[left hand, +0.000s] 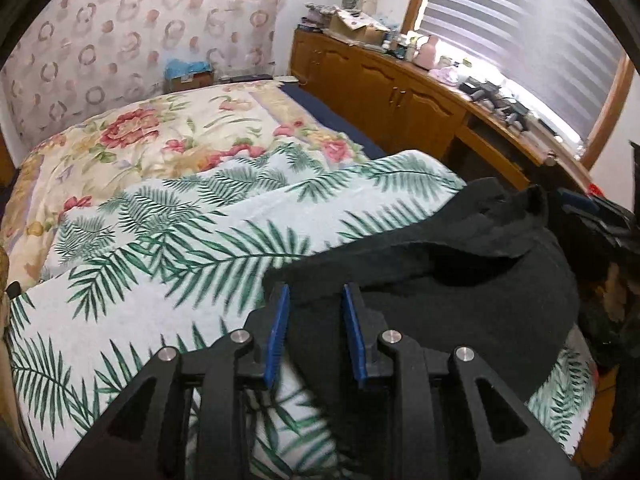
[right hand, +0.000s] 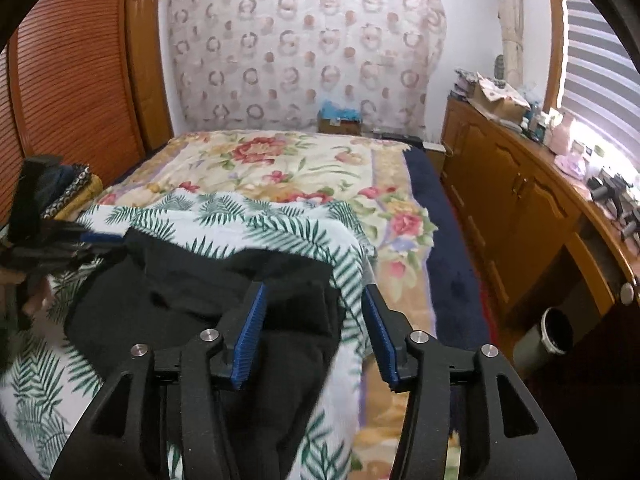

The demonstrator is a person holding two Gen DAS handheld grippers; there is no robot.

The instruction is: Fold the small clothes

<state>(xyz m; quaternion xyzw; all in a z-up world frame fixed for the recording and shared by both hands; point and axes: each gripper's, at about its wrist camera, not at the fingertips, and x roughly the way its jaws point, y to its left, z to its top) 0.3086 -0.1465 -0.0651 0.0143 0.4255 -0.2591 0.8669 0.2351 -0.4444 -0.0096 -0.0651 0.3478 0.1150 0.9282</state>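
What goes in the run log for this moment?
stage: folding | item: black garment on palm-leaf blanket | left gripper: open, garment between fingers | right gripper: open, over garment edge

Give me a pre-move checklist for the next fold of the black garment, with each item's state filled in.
1. Black garment lies on the palm-leaf towel: ok.
2. Left gripper released, pads apart with cloth between them: ok.
3. Right gripper released, jaws wide: ok.
4. Garment flat: not ok, rumpled at its far edge.
5. Fold edges aligned: cannot tell.
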